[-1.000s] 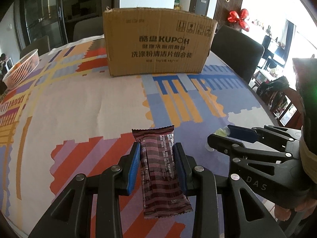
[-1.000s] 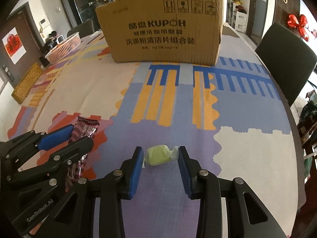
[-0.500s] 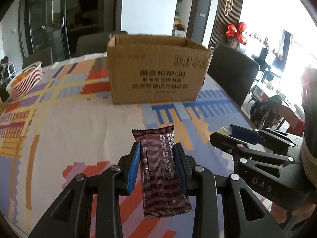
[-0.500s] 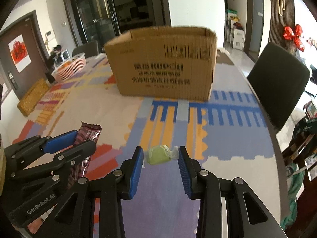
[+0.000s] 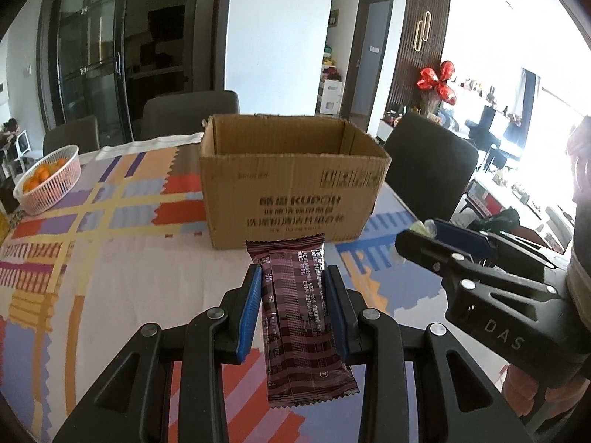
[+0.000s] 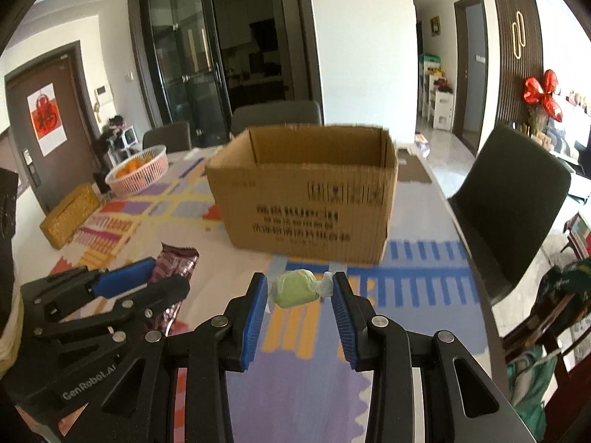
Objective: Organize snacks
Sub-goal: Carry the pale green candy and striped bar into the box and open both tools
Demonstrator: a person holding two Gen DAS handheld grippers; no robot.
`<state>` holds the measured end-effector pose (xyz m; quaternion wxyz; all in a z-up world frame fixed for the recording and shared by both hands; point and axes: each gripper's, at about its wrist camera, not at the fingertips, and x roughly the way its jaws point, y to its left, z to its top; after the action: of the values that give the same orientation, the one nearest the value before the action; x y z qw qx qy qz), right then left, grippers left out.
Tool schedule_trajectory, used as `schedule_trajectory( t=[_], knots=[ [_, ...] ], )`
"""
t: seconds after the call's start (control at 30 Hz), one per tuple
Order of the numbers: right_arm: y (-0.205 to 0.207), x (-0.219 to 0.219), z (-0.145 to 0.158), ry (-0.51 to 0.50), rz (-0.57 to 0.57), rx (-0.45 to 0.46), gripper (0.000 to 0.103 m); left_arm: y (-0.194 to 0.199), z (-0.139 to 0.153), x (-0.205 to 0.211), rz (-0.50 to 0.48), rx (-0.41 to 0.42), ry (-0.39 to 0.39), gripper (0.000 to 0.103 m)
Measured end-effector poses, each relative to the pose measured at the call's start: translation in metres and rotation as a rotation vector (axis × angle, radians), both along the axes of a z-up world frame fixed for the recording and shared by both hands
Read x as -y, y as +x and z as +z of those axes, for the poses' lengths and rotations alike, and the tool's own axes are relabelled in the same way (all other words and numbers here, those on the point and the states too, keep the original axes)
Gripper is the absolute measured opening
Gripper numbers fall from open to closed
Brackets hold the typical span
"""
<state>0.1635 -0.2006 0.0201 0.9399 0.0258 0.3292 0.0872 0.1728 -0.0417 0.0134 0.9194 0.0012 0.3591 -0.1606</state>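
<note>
My left gripper (image 5: 291, 277) is shut on a dark maroon snack bar (image 5: 295, 317), held lengthwise above the table. My right gripper (image 6: 300, 281) is shut on a small green wrapped candy (image 6: 295, 288). An open brown cardboard box (image 5: 291, 184) with printed text stands ahead on the patterned tablecloth; its inside floor is hidden. In the right wrist view the box (image 6: 310, 192) is straight ahead, and the left gripper (image 6: 162, 277) with the snack bar (image 6: 173, 262) hangs at lower left. The right gripper (image 5: 432, 232) shows at the right of the left wrist view.
A pink basket of oranges (image 5: 48, 181) sits at the table's far left, with a yellow woven box (image 6: 70, 214) near it. Dark chairs (image 5: 428, 170) stand around the table. The colourful tablecloth (image 5: 129, 258) spreads between the grippers and the box.
Both grippers have risen with their snacks still held. The views tilted up, so the box's open top and the room behind it now show.
</note>
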Motion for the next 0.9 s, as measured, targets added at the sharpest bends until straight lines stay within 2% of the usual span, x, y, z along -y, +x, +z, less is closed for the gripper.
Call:
schedule_trajectory(
  t=[0.27, 0.6, 0.9],
  knots=[
    [0.017, -0.002, 0.029, -0.003, 0.009, 0.073, 0.037, 0.023, 0.027, -0.002, -0.001, 0.036, -0.028, 0.034],
    [0.045, 0.002, 0.059, 0.018, 0.001, 0.126, 0.037, 0.06, 0.062, -0.002, 0.002, 0.12, -0.001, 0.034],
    [0.076, 0.001, 0.077, -0.009, -0.02, 0.164, 0.037, 0.105, 0.072, -0.001, -0.002, 0.106, 0.008, 0.034]
  ],
)
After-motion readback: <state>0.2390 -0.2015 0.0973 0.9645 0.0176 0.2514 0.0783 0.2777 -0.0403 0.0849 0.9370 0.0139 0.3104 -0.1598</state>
